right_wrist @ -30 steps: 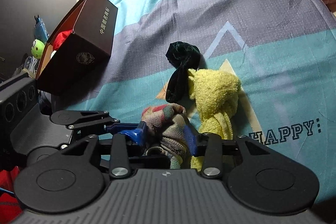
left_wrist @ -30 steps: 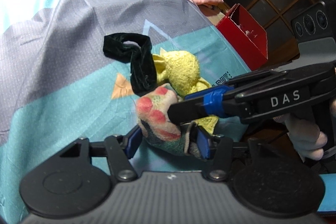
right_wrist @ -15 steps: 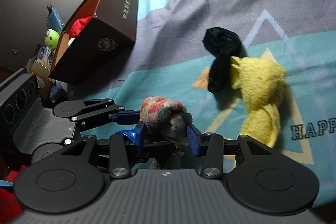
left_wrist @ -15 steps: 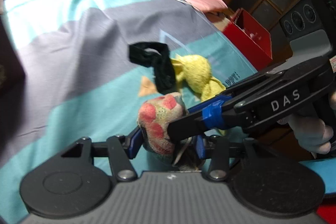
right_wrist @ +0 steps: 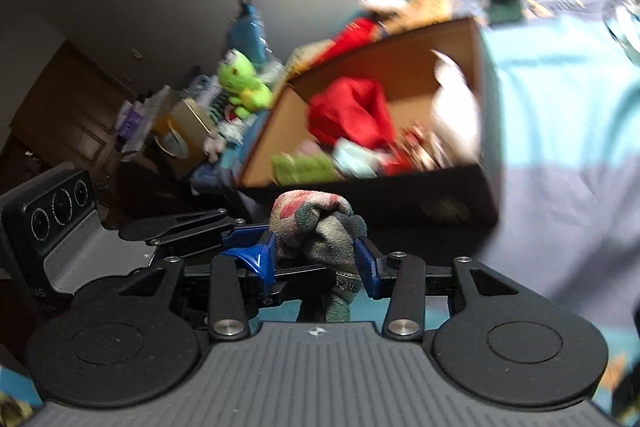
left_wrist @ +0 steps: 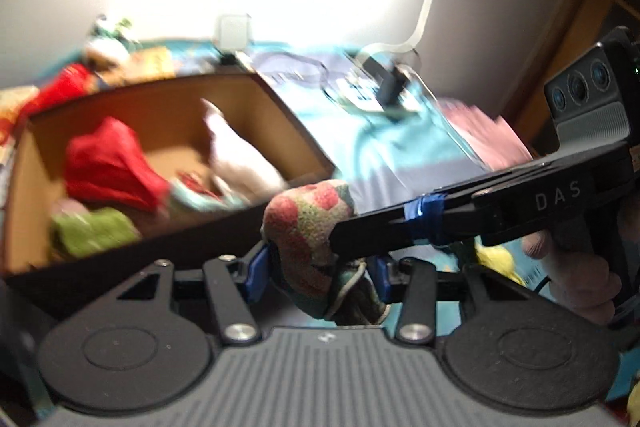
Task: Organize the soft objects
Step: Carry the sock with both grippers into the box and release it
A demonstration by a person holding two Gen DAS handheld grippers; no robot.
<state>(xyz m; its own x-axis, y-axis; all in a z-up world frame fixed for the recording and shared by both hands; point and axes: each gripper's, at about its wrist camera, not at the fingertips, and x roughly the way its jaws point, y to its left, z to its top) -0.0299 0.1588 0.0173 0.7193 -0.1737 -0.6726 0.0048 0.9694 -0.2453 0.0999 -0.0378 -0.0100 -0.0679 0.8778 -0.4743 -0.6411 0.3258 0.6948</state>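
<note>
Both grippers are shut on one multicoloured fuzzy sock bundle, red, green and grey, held in the air just short of the near wall of an open brown cardboard box. My left gripper grips it from below; my right gripper grips it crosswise, and the bundle also shows there. The box holds a red cloth, a white cloth and a green cloth. A yellow towel peeks behind the right gripper's handle.
The box sits on a teal and grey bedspread. A power strip with cables and pink cloth lie at the bed's far side. A green frog plush and clutter stand beyond the box.
Both grippers have lifted the sock bundle off the bedspread and swung left to the open box. The black sock is out of view and only a corner of the yellow towel still shows.
</note>
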